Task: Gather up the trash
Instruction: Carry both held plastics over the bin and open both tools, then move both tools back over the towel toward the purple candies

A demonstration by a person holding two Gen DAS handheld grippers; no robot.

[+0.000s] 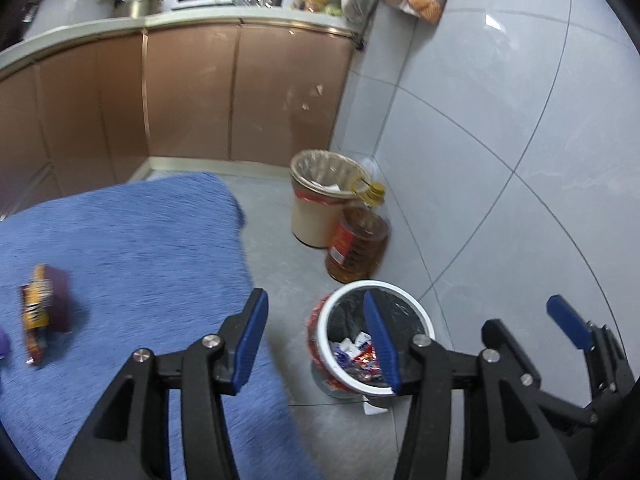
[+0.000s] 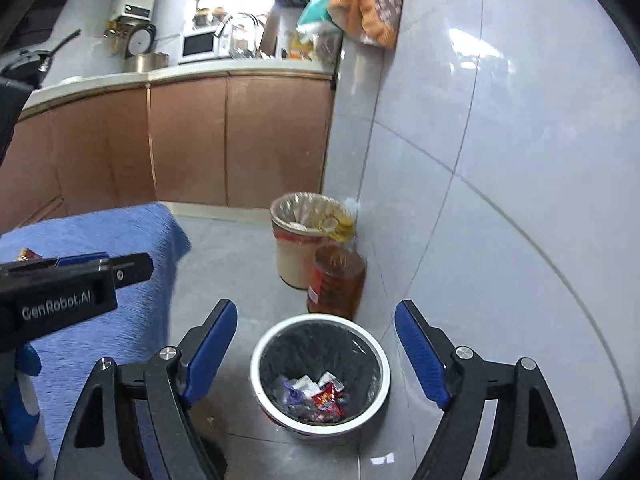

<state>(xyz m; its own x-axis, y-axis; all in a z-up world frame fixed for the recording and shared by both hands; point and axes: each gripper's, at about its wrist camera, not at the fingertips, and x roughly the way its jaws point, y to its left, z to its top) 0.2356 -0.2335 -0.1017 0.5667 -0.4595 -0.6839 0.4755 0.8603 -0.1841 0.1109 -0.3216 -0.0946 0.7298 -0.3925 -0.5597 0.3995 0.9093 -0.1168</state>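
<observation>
1. My left gripper (image 1: 316,336) fills the bottom of the left view, blue pads spread wide with nothing between them. One pad sits over the blue cloth's edge, the other crosses in front of the bin.
2. My right gripper (image 2: 316,352) is just as wide apart at the bottom of the right view, empty, framing the bin between its pads.
3. In the left view, my right gripper's blue tip pokes in at the lower right edge. In the right view, my left gripper's black body, lettered GenRobot.AI, juts in from the left edge.
4. The bin (image 2: 256,364), lower centre of the right view: white rim, black liner, standing on the grey floor. Down in the bottom lies the trash (image 2: 316,394), a heap of crumpled wrappers in red, white and purple.
5. A white scrap (image 2: 382,459) lies on the floor just below the bin, right of it.
6. The cloth (image 1: 132,248) covers the left half of the left view. On it, near the left edge, sits a blurred orange and dark red wrapper (image 1: 40,312).
7. Above the bin stands an oil bottle (image 2: 336,280), amber with a red label, against the tiled wall.
8. Just behind it, a cream pail (image 2: 292,252) with a clear liner.
9. Further up, brown cabinets (image 2: 240,140), and on the counter a white microwave (image 2: 198,44).
</observation>
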